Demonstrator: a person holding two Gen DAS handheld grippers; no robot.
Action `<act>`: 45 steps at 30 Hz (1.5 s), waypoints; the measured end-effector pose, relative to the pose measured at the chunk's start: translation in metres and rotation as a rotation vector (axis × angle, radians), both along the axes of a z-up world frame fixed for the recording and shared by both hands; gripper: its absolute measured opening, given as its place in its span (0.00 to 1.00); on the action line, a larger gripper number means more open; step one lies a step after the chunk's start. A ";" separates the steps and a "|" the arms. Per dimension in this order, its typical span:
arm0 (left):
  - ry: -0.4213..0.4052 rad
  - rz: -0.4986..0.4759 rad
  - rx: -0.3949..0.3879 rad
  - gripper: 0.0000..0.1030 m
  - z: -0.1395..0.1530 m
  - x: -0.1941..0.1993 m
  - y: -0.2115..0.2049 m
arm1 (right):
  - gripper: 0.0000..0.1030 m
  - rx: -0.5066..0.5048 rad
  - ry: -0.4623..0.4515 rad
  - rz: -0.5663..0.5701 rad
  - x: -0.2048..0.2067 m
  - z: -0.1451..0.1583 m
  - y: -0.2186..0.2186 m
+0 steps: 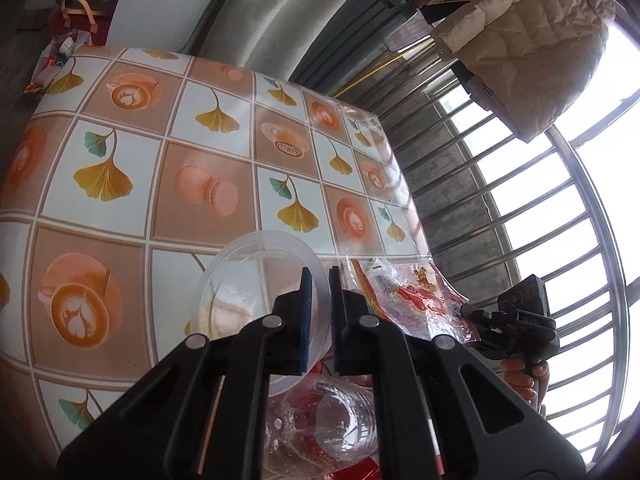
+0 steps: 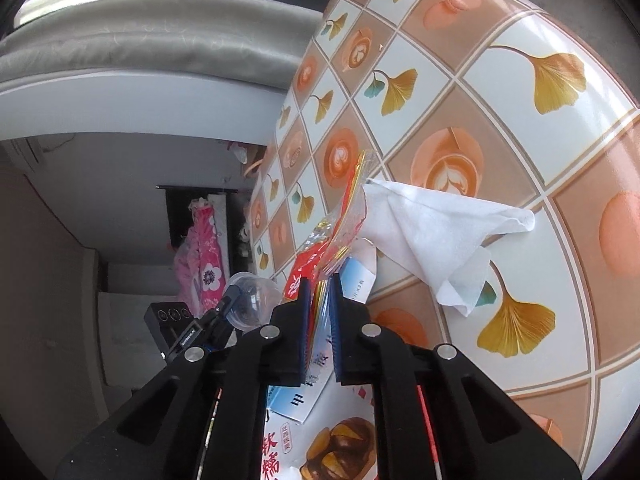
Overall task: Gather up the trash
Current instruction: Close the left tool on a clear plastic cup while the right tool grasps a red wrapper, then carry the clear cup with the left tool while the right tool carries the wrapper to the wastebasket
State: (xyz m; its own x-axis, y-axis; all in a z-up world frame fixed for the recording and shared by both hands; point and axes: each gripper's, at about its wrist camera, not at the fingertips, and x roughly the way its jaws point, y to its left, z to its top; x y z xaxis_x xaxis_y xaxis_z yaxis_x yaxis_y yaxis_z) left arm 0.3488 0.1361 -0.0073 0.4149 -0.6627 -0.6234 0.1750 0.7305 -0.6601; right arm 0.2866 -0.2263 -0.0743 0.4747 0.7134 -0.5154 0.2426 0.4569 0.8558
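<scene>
My left gripper [image 1: 320, 280] is shut on the rim of a clear plastic cup [image 1: 256, 280], held above the patterned table [image 1: 160, 160]. The cup also shows small in the right wrist view [image 2: 254, 300]. My right gripper [image 2: 320, 284] is shut on a red and clear plastic wrapper [image 2: 340, 220]; the same wrapper shows in the left wrist view [image 1: 412, 296]. A crumpled white tissue [image 2: 436, 232] lies on the table [image 2: 520, 140] just beyond the wrapper. A clear plastic bottle [image 1: 328, 428] lies below the left gripper.
A snack box with a chocolate cake picture [image 2: 332, 448] and a blue and white card [image 2: 356, 280] lie under the right gripper. A grey sofa [image 2: 140, 48] stands past the table's far edge. Window bars [image 1: 540, 220] and a hanging beige jacket [image 1: 520, 40] are at the right.
</scene>
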 end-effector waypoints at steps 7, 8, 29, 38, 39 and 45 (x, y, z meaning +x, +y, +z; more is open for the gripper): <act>-0.082 -0.004 -0.027 0.06 0.033 -0.016 0.000 | 0.07 0.030 -0.088 -0.030 -0.011 0.026 -0.004; -0.095 -0.003 -0.029 0.06 0.038 -0.019 0.000 | 0.07 0.030 -0.099 -0.032 -0.013 0.030 -0.005; -0.296 -0.104 -0.099 0.06 0.130 -0.109 -0.033 | 0.06 0.018 -0.321 -0.117 -0.105 0.106 -0.042; -0.331 -0.219 -0.123 0.06 0.151 -0.155 -0.094 | 0.06 0.004 -0.385 -0.207 -0.179 0.120 -0.089; -0.332 -0.240 -0.126 0.06 0.153 -0.161 -0.106 | 0.06 0.001 -0.389 -0.219 -0.188 0.120 -0.095; -0.319 -0.395 -0.139 0.06 0.154 -0.190 -0.195 | 0.06 -0.025 -0.384 -0.327 -0.255 0.113 -0.142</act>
